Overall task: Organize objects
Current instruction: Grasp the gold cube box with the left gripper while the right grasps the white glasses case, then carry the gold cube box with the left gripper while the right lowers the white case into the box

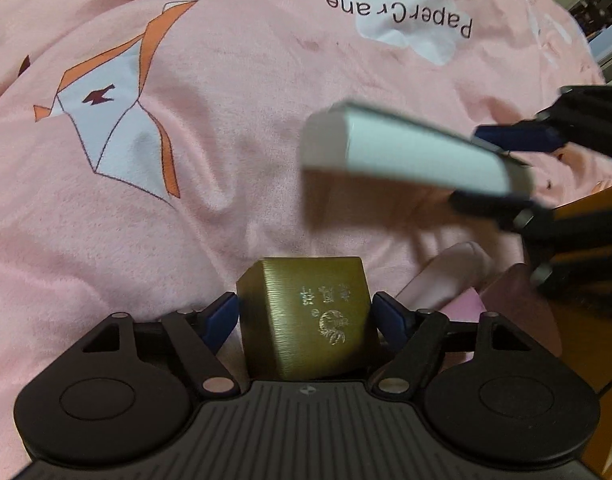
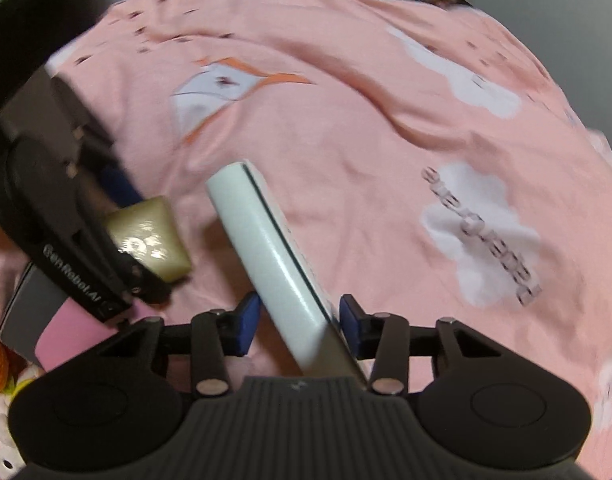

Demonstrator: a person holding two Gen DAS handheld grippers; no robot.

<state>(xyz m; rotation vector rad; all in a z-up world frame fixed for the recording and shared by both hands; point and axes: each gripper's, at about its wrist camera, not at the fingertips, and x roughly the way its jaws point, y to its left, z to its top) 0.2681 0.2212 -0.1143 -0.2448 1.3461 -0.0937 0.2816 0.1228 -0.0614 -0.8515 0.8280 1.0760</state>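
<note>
The left gripper [image 1: 306, 312] stands wide around a brass block [image 1: 306, 316], probably heavy and slick; the right gripper [image 2: 300, 320] holds a stiff, light white box [image 2: 266, 252] near its end.

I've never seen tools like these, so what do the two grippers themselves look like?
Both look alike: the left gripper and right gripper have matte black ribbed bodies, round side discs, hinged black linkage arms with silver pins, and blue finger pads. One casing carries white lettering.
</note>
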